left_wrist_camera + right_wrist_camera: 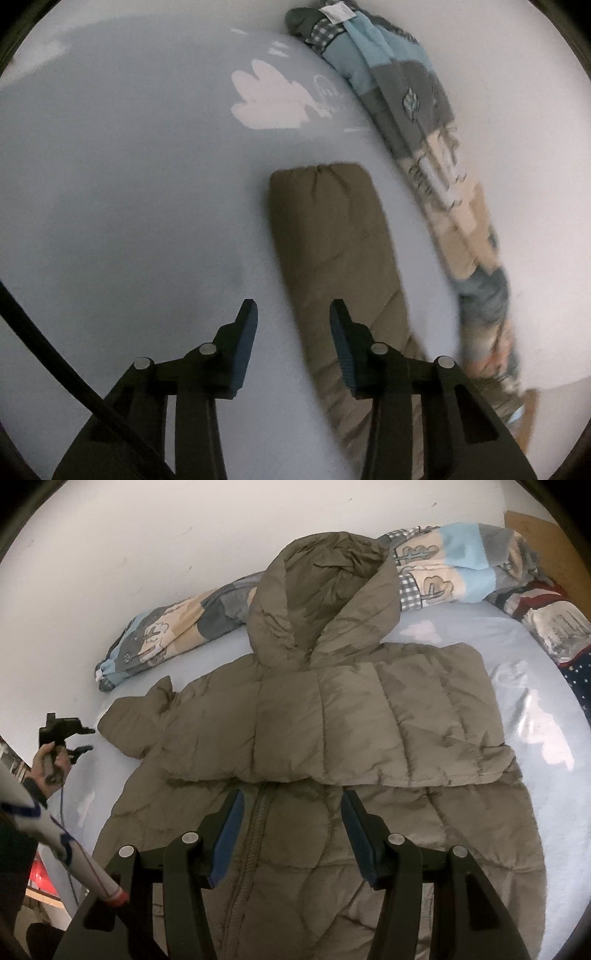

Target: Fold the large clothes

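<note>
An olive-brown hooded puffer jacket [332,720] lies face up on the light blue bedsheet [535,686], one sleeve folded across its chest. Its other sleeve [136,727] sticks out to the left. My right gripper [291,805] hovers open above the jacket's front, over the zipper, with nothing between the fingers. My left gripper [83,740], held by a hand [48,764], stands just left of that sleeve's cuff. In the left wrist view the left gripper [293,314] is open over bare sheet, the sleeve [332,229] just right of it and partly under the right finger.
A rolled patchwork blanket [177,627] lies along the white wall behind the jacket, also the blanket [417,122] in the left wrist view. A second quilt with stars [554,627] and a wooden headboard [535,524] are at the right. A black cable [55,362] trails at lower left.
</note>
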`<state>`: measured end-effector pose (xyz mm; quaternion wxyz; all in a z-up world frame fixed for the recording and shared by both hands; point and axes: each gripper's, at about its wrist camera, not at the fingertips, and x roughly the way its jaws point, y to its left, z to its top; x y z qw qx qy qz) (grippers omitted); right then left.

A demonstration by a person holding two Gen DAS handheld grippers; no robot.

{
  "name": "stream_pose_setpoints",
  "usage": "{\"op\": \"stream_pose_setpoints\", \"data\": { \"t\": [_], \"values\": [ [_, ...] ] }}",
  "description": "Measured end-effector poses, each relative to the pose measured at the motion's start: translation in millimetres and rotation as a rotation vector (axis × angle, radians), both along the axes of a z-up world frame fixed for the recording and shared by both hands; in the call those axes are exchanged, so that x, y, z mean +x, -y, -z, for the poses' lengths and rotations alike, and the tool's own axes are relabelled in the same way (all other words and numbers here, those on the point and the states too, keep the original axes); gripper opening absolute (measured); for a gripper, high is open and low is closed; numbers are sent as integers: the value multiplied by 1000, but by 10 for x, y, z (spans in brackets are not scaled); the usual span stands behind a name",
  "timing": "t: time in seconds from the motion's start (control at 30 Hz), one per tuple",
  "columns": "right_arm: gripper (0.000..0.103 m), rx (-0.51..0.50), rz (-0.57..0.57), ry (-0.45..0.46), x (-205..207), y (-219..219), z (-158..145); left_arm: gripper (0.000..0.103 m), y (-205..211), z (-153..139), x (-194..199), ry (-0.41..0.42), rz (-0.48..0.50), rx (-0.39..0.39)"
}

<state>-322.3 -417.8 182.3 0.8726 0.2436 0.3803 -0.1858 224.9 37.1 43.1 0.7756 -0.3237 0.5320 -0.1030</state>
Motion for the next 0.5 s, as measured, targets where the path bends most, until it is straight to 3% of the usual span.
{"op": "stream_pose_setpoints", "data": {
  "t": [0.27,0.37,0.5],
  "values": [
    [59,0,-14,-24,109,-8,121,38,124,311,343,68,-92,-75],
    [59,-12,-16,-29,153,-22,144,17,180,268,337,115,-92,-49],
    [59,-14,-14,-28,194,-15,160,12,243,33,254,179,-63,-13]
  ]
}}
